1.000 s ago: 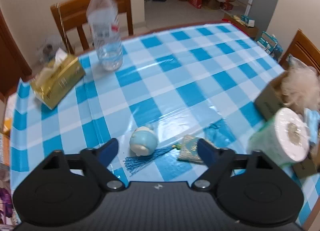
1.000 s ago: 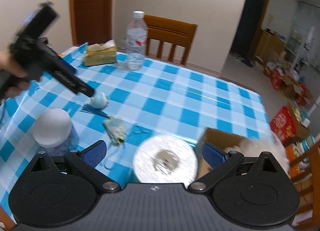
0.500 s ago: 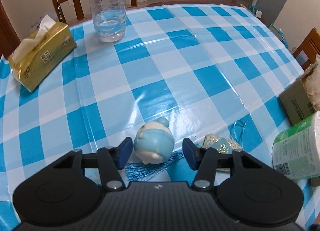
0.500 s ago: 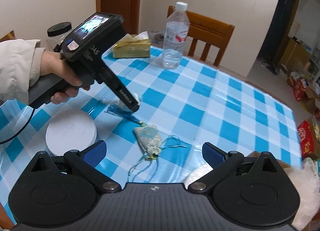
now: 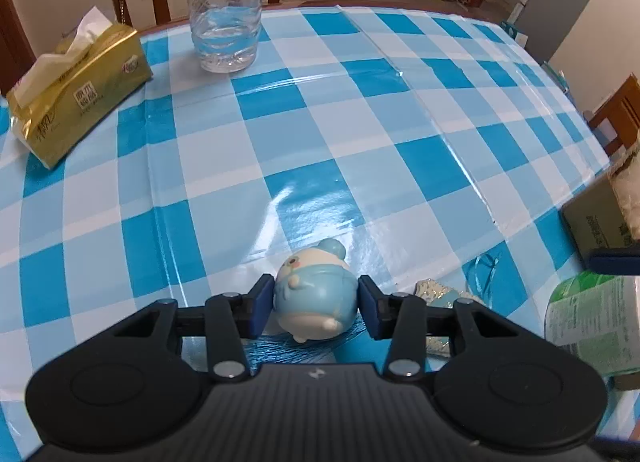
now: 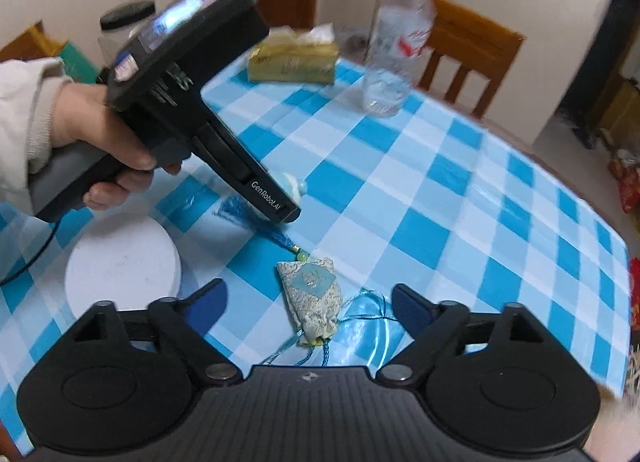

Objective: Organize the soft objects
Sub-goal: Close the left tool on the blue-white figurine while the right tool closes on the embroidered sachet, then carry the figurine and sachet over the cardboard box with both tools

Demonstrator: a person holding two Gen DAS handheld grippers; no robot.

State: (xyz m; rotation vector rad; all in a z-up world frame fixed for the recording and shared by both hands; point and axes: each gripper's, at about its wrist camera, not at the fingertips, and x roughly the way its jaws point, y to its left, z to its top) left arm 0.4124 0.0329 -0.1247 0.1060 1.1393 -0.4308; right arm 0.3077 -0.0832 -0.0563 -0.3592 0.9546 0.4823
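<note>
Left wrist: left gripper [image 5: 316, 304] fingers clamp blue toy [image 5: 314, 302] | right wrist: right gripper [image 6: 308, 302] fingers spread above sachet [image 6: 312, 294]

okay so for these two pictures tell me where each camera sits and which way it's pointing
Left wrist: sits on the left hand-held gripper, looking forward and down over the checked table; its pads press the blue squishy toy.
Right wrist: sits on the right hand-held gripper, jaws open, looking down over the embroidered sachet; the left hand and the left hand-held gripper show.
Shared: toy, sachet, tissue pack, water bottle.
</note>
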